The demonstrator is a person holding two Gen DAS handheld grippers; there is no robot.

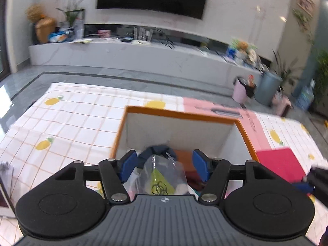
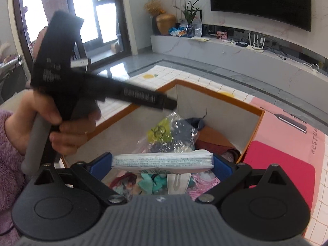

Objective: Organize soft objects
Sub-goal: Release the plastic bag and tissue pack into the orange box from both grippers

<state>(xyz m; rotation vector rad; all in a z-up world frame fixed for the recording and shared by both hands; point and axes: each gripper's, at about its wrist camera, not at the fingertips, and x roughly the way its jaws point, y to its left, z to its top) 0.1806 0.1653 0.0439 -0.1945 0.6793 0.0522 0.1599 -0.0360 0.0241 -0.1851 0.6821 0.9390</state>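
- Two tools hang over the orange-rimmed box (image 1: 180, 113), which sits on a checked, lemon-print cloth (image 1: 67, 119).
- My left tool (image 1: 164, 167) has its blue pads spread apart, nothing pressed between them; a clear plastic bag (image 1: 162, 174) of soft items lies just below, inside the box.
- My right tool (image 2: 163, 161) is clamped on a flat tissue pack (image 2: 164, 161), held crosswise above the box's contents.
- From the right wrist I see the bag (image 2: 170, 133) resting against a dark blue cloth (image 2: 194, 123).
- A hand (image 2: 51, 123) in a fuzzy purple sleeve (image 2: 8, 153) grips the left tool's handle.
- A red mat (image 2: 283, 172) lies beside the box.
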